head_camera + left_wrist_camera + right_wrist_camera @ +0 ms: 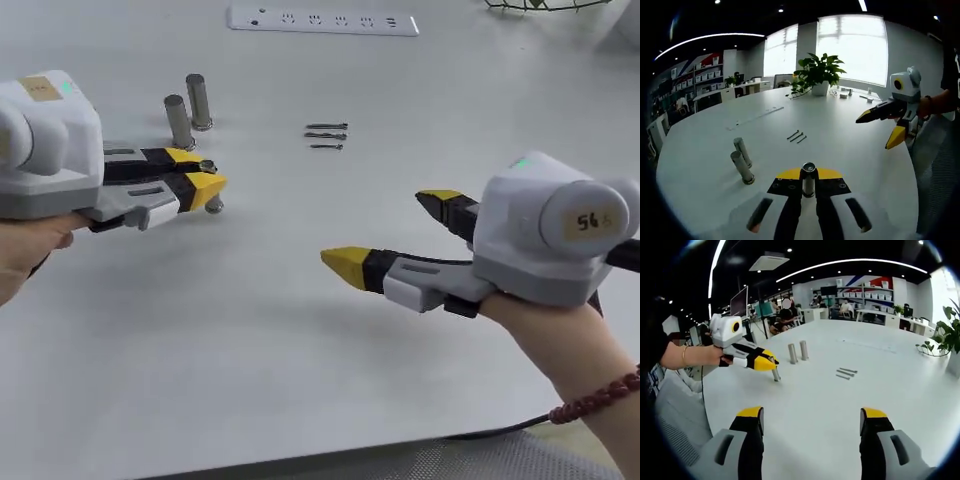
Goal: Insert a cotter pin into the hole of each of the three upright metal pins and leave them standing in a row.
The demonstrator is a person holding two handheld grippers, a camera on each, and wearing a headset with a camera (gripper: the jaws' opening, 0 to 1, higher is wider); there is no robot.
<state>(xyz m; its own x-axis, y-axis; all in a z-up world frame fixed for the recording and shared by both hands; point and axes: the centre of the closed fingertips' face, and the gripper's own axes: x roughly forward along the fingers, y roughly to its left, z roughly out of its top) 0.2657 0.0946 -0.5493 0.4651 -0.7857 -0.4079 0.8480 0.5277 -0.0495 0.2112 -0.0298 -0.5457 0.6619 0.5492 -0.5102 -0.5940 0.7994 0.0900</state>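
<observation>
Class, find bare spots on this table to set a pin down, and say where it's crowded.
Bare: between the cotter pins and the open right gripper; the near table edge. Crowded: around the two standing pins, where the left gripper grips a third pin.

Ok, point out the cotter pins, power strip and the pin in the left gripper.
cotter pins (325, 136), head view, the middle one.
power strip (322, 20), head view, top face centre.
held metal pin (808, 181), left gripper view, shaft.
</observation>
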